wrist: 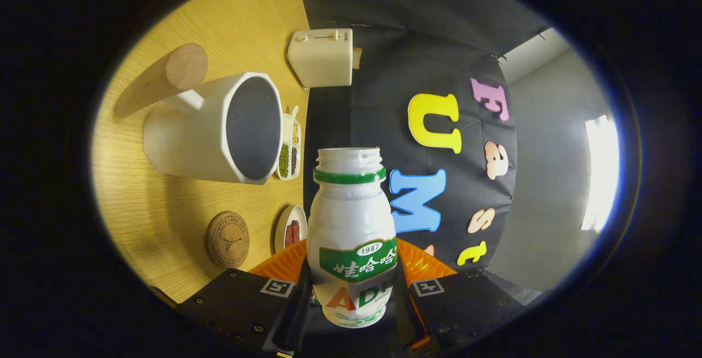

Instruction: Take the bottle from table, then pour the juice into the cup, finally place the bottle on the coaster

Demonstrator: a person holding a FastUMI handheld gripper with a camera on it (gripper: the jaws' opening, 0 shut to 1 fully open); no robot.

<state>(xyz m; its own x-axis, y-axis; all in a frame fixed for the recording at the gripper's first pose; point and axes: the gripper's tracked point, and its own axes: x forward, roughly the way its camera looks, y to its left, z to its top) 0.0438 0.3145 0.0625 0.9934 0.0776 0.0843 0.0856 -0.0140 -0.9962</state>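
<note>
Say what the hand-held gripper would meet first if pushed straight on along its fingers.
Probably the booth wall: the hand-held gripper, shut on the bottle, points that way, with the cup off to one side. Depth is unclear.

Wooden table [164,226] (cup [219,128], coaster [227,239], toaster [322,57])

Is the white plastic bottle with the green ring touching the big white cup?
Apart. In the gripper view the white plastic bottle sits between the gripper's fingers, with wooden table showing between it and the big white cup.

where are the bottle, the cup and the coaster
bottle [351,237]: gripper view, on its label band.
cup [189,133]: gripper view, on its white outer wall.
coaster [227,239]: gripper view, on its round top face.
</note>
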